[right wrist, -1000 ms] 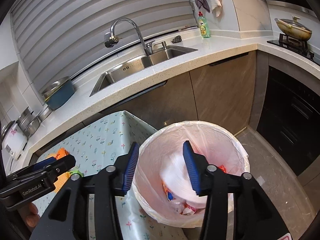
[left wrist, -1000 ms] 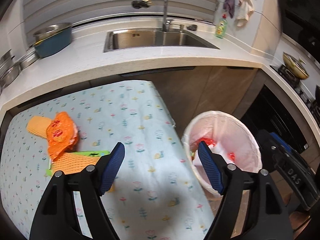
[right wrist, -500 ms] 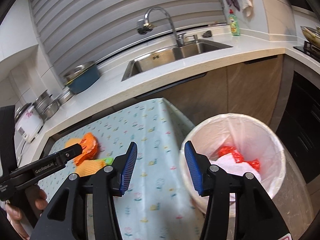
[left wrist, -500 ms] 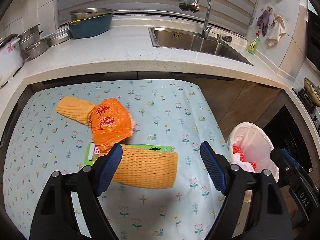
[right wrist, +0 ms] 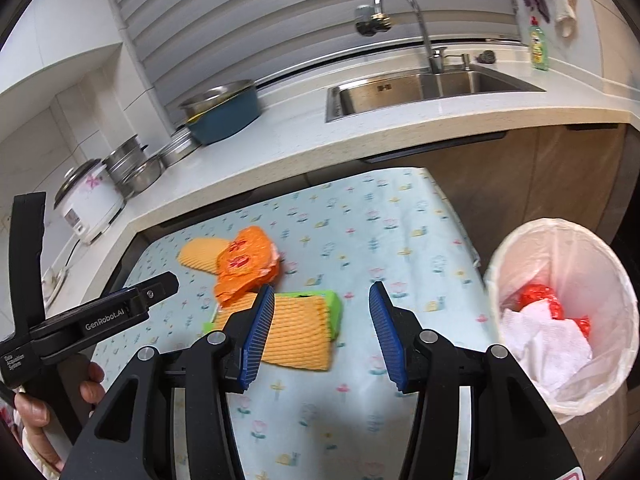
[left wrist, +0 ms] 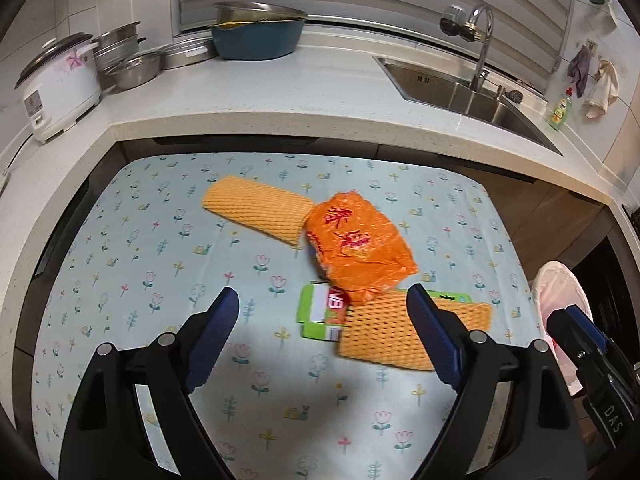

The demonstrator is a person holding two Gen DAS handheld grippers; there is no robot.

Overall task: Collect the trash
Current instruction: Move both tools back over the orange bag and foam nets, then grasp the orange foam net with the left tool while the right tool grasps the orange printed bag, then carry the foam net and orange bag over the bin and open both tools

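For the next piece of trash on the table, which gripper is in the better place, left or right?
Probably left. The left gripper is open directly over the near foam net and green box; the right gripper, also open, sits toward the bin.

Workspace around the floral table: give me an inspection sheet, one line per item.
Surface: floral tablecloth covers the table.
Job's things: orange wrapper, two orange foam nets and a green carton lie on it; lined trash bin holds red wrap and white paper.
Clutter: nothing seen.
Grippers: left gripper and right gripper open, empty, above the table.
Cables: rice cooker cord on the counter.
Surroundings: sink, stacked bowls, blue basin, soap bottle.
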